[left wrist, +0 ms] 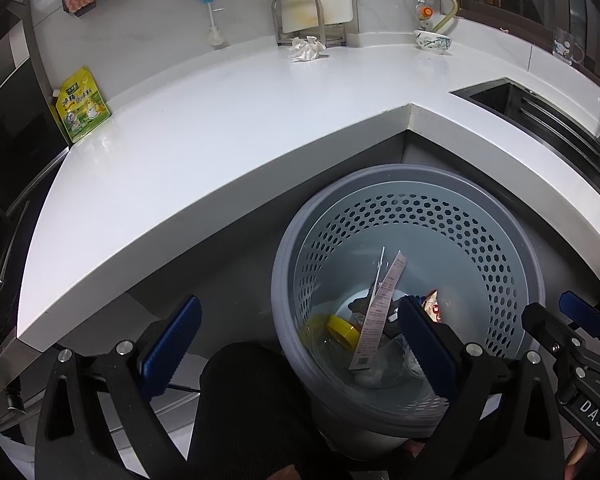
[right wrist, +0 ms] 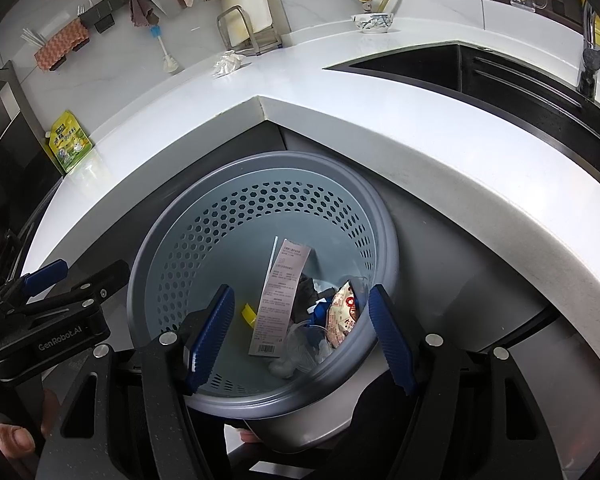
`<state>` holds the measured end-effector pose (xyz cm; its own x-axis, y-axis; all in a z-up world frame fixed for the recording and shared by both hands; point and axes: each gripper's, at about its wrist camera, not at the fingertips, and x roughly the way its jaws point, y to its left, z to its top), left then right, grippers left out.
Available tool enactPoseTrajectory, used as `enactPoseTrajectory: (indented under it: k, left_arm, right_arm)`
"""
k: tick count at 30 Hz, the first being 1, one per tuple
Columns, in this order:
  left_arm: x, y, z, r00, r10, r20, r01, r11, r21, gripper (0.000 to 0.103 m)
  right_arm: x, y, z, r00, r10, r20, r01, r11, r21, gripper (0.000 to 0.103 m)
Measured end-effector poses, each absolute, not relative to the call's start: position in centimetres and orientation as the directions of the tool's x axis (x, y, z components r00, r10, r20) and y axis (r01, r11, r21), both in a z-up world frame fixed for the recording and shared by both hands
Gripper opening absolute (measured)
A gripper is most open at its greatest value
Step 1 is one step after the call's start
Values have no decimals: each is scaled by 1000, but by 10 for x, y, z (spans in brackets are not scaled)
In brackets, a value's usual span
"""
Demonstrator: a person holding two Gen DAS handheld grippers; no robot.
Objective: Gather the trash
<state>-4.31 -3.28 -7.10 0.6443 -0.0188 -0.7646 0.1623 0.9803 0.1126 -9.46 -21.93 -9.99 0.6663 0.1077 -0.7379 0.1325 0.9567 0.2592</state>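
White L-shaped counter [left wrist: 220,128] carries a crumpled tissue [left wrist: 306,49] by the rack and a green-yellow pouch [left wrist: 82,106], print unreadable; below its corner, grey perforated bin [right wrist: 172,240] holds a long receipt [right wrist: 278,304], snack wrapper [right wrist: 342,316], yellow lid [left wrist: 342,330]; left gripper [left wrist: 300,344], "GenRobot.AI", and right gripper [right wrist: 300,340], "DAS", both gape wide, empty.

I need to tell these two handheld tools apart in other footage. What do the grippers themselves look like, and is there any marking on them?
Both grippers are built alike: black angular frames with triangular cut-outs, silver round bolts at the pivots, and two flat blue ribbed finger pads. The left gripper carries white "GenRobot.AI" lettering on its side, seen from the right wrist view. The right gripper bears a "DAS" label, seen from the left wrist view. No cables show.
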Motion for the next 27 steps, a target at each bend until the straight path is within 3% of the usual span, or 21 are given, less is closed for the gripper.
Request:
enactPoseTrajectory:
  k: [27]
  left_arm:
    - [-41, -36, -77, 631, -23, -775, 168, 980, 108, 97]
  right_arm:
    - [-92, -217, -101, 659, 108, -744, 124, 960, 249, 67]
